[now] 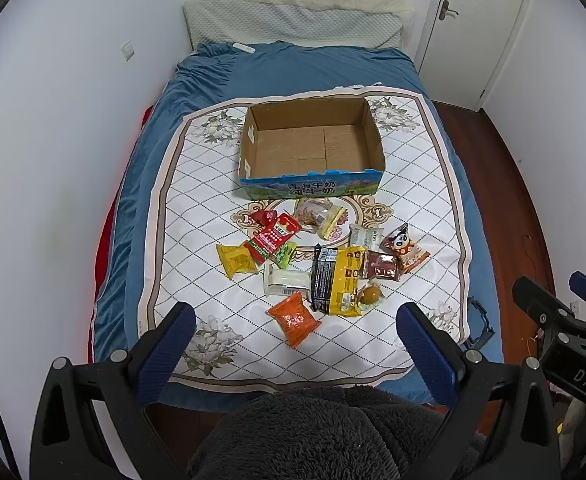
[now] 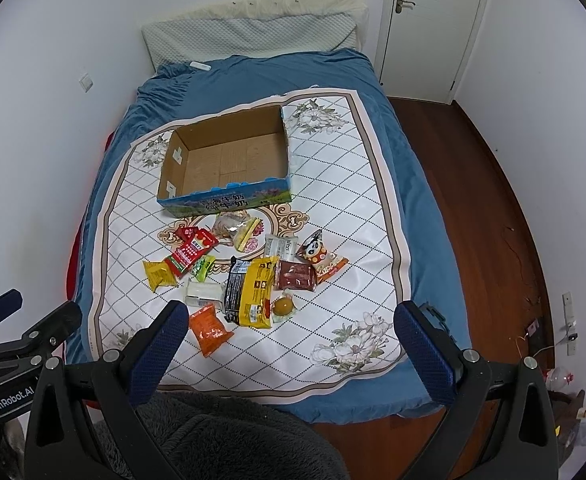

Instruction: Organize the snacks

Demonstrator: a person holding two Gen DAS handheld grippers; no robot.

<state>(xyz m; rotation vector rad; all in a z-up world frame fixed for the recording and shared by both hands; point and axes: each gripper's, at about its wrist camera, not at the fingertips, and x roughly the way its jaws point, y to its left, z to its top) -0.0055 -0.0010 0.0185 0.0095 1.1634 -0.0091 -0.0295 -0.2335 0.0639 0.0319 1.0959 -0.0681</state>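
Note:
An open, empty cardboard box (image 1: 313, 144) (image 2: 229, 156) stands on a patterned white mat (image 1: 197, 184) on the bed. Several snack packets lie in a loose pile in front of it: an orange packet (image 1: 294, 319) (image 2: 210, 328) nearest me, a black-and-yellow bag (image 1: 337, 280) (image 2: 251, 292), a red packet (image 1: 271, 238), a yellow packet (image 1: 235, 260) and a panda packet (image 1: 403, 246) (image 2: 315, 252). My left gripper (image 1: 297, 320) is open and empty, held above the bed's near end. My right gripper (image 2: 289, 320) is also open and empty, to the right of it.
The bed has a blue cover (image 1: 293, 68) and a pillow (image 1: 285, 24) at the far end. White walls flank the left. A door (image 2: 433, 20) and wooden floor (image 2: 493, 208) lie to the right. Grey fleece clothing (image 1: 313, 432) fills the near edge.

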